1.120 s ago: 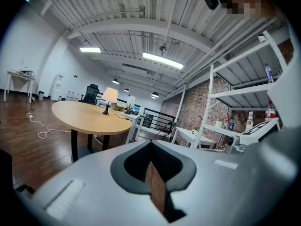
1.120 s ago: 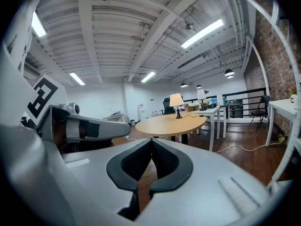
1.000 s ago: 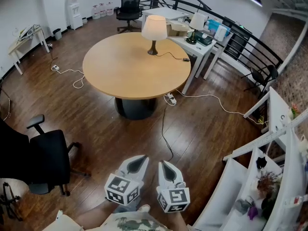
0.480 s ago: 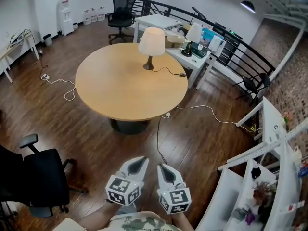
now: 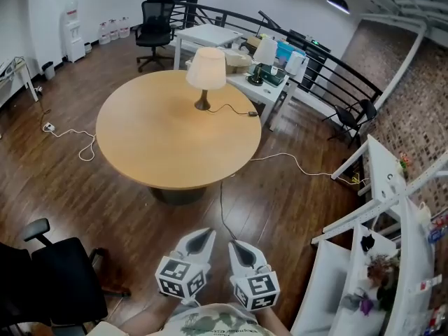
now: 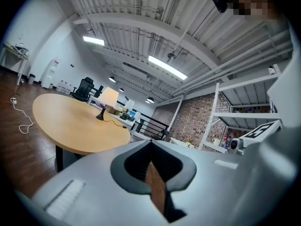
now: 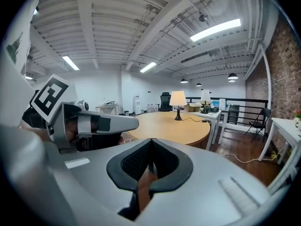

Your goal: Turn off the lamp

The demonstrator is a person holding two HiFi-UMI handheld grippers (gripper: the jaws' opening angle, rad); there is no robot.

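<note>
Lamp (image 5: 205, 70) by table (image 5: 161, 142) far edge, floor (image 5: 280, 198) ahead

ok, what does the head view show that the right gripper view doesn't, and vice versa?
Head view only: the near black office chair and the floor under the table.
Right gripper view only: the ceiling strip lights, and the right hand-held gripper seen close, jaws together with nothing between.
Both: the lamp on the round table, and the left hand-held gripper.
</note>
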